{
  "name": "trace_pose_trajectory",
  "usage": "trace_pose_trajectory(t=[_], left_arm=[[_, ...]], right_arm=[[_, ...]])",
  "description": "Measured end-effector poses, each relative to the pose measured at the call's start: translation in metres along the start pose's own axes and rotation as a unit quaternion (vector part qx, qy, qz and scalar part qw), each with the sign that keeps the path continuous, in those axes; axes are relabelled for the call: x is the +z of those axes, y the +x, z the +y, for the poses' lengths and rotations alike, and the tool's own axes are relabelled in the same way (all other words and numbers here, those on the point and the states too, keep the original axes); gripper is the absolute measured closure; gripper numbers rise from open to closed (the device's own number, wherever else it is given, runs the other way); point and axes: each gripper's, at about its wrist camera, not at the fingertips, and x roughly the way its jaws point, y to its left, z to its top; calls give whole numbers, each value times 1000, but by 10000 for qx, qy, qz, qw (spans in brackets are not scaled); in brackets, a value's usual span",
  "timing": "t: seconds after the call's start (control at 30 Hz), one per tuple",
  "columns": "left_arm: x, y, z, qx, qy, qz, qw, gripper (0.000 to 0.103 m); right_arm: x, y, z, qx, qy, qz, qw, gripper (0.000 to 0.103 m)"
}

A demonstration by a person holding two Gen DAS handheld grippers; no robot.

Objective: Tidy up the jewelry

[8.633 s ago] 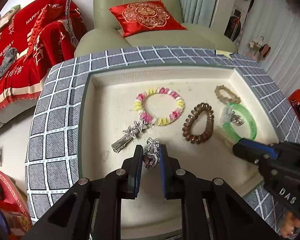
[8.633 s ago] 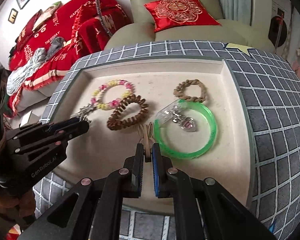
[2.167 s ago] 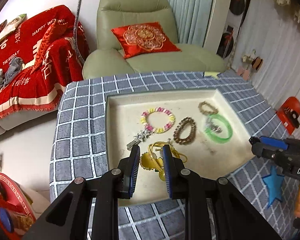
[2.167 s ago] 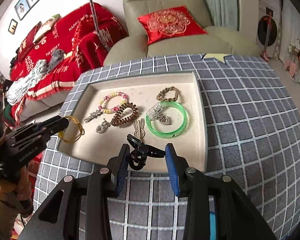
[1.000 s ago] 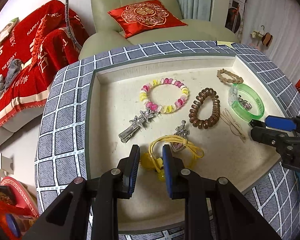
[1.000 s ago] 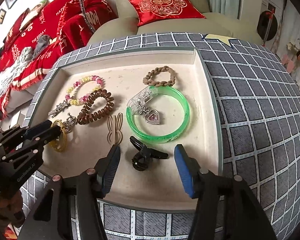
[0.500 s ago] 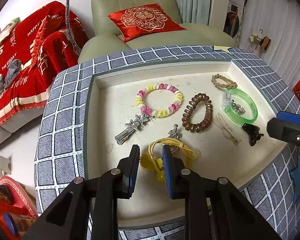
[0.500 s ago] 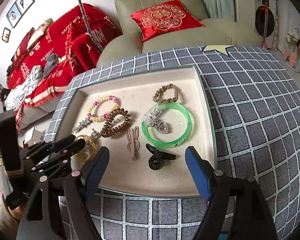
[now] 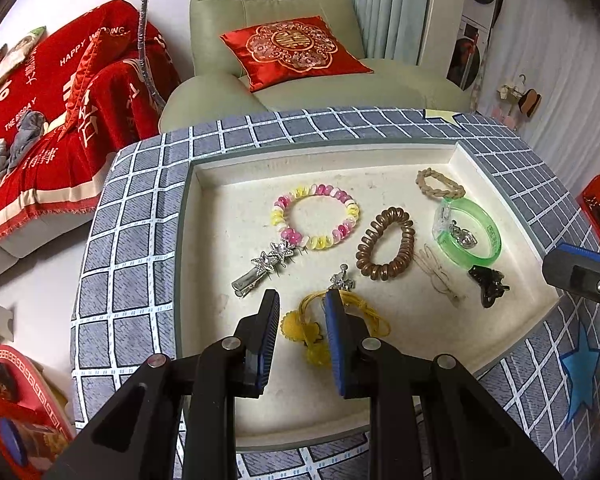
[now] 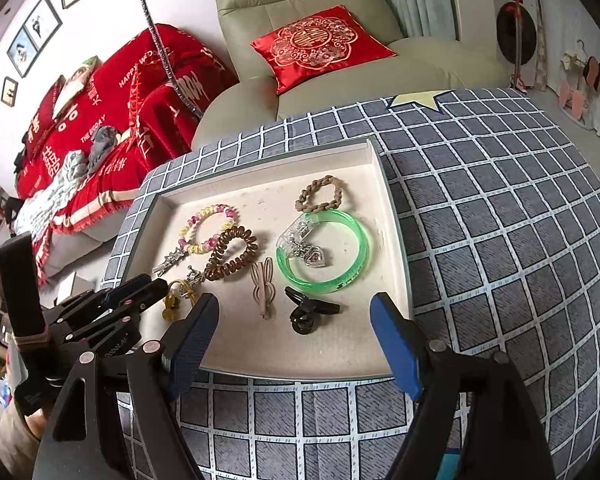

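A cream tray [image 9: 228, 176] on a grey checked cloth holds the jewelry. My left gripper [image 9: 302, 316] is open, its jaws either side of a yellow hair tie [image 9: 300, 330] that lies on the tray floor; the hair tie also shows in the right wrist view [image 10: 172, 300]. My right gripper [image 10: 294, 336] is wide open and empty, raised above the tray's near edge [image 10: 300, 374], with a black claw clip [image 10: 308, 312] lying in the tray beyond it. The clip also shows in the left wrist view [image 9: 488, 282].
In the tray lie a pink-yellow bead bracelet [image 9: 316, 216], a brown coil hair tie [image 9: 386, 244], a green bangle [image 9: 470, 234], a braided brown band [image 9: 440, 184], a star clip [image 9: 260, 266], a beige clip [image 10: 262, 286] and a silver pendant [image 9: 342, 280]. A green armchair [image 9: 300, 80] stands behind.
My left gripper has opened and the yellow hair tie now lies loose on the tray. My right gripper has opened wider and pulled back from the black clip.
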Motion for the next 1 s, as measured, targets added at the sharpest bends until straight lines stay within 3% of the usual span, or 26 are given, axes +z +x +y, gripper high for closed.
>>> trace_pose_trajectory(t=[0.13,0.17,0.2,0.23,0.3,0.47,0.8,0.87,0.9,1.0], left_arm=[[1,-6,1,29,20,-59,10000,63],[1,-7,1,33,18,-62,10000,44],[1,-9,1,72,11,-64,10000,4],[0,-10,1,126,-4,-107,9999,0],[0,-21,2,237,-1,-338,9991,0],[1,-29,4,241,-33,-369,9990,0],[-10,-26,5,363,-41,-186,9992,0],[-12,-27,6,379,-74,-184,9991,0],[-12,-27,7,388,-88,-185,9990,0],[-13,-29,8,410,-122,-181,9989,0]], right_arm=[[-1,-1,-2,-18,22,12,10000,22],[-1,-1,-1,-23,24,17,10000,22],[-1,0,-1,-30,24,26,10000,22],[-1,0,-1,-30,25,32,10000,22],[-2,0,0,-23,24,31,10000,22],[-2,0,1,-46,31,71,10000,22],[-9,4,9,-186,-103,200,9996,19],[-10,4,10,-233,-142,181,9995,12],[-10,4,11,-249,-183,159,9994,0],[-11,0,15,-258,-251,-3,9994,0]])
